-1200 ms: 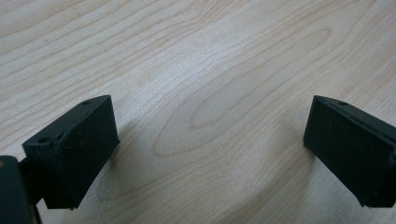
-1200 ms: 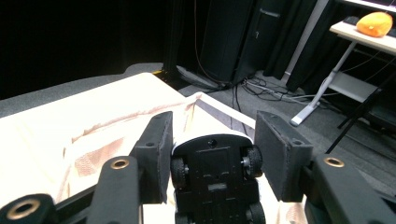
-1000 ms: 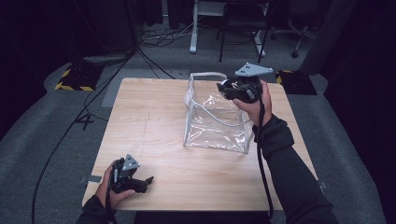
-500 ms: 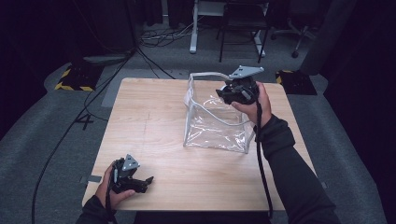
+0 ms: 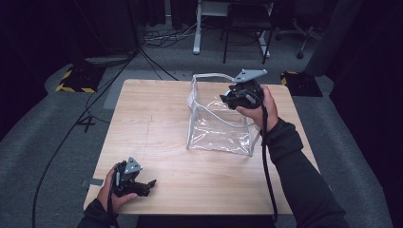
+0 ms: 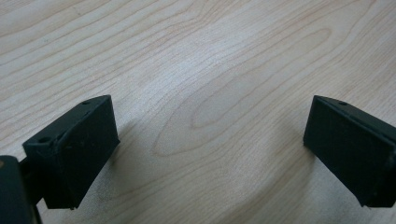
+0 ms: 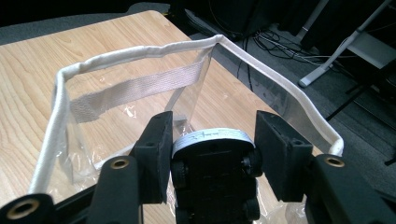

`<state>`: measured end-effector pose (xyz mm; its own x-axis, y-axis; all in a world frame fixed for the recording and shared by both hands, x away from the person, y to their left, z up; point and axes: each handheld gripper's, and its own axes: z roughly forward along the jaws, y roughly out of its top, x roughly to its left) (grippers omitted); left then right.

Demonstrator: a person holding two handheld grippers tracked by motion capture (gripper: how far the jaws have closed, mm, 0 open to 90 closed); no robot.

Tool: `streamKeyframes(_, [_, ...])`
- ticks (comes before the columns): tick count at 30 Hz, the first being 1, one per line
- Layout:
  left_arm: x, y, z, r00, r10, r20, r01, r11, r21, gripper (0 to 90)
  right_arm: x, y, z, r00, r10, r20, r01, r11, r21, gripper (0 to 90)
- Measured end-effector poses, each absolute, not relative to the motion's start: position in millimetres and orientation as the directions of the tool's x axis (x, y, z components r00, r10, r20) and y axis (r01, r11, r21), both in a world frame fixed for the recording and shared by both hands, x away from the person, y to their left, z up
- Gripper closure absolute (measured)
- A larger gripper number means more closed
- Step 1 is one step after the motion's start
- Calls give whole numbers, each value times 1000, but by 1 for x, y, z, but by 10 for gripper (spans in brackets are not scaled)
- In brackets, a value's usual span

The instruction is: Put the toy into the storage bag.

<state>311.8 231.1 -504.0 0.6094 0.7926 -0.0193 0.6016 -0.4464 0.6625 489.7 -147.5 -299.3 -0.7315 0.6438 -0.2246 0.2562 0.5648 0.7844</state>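
High view
- Bench (image 5: 157,123): light wood, square top.
- Bag (image 5: 218,128): clear plastic with white trim, open mouth up; stands on the bench's far right part.
- Right tool (image 5: 227,99): in your right hand, held over the bag's mouth at its far right corner.
- Left tool (image 5: 147,186): in your left hand, low on the bench's near left corner, well apart from the bag.

Left tool view
- Left tool (image 6: 210,154): jaws stand wide apart with nothing between them; bare bench (image 6: 210,56) beneath.

Right tool view
- Right tool (image 7: 210,140): jaws clamped on a toy car (image 7: 212,163), one pad on each side of it.
- Toy car: dark body, wheels toward the camera, pale side facing away; held above the open bag (image 7: 140,51).
- Bag: white rim rings the space just beyond the car; a white strap (image 7: 135,88) lies along its far wall.
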Motion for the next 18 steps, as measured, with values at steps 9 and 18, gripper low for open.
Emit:
streamKeyframes(9, [312,231,-504,610,792,-20,601,-446,663,33,480,-154,-299,-724,655,-217,281,568,774,485])
streamKeyframes(18, [312,231,-504,609,793,-19,601,-446,663,33,473,-162,-301,-723,659,-206,292,562,774,485])
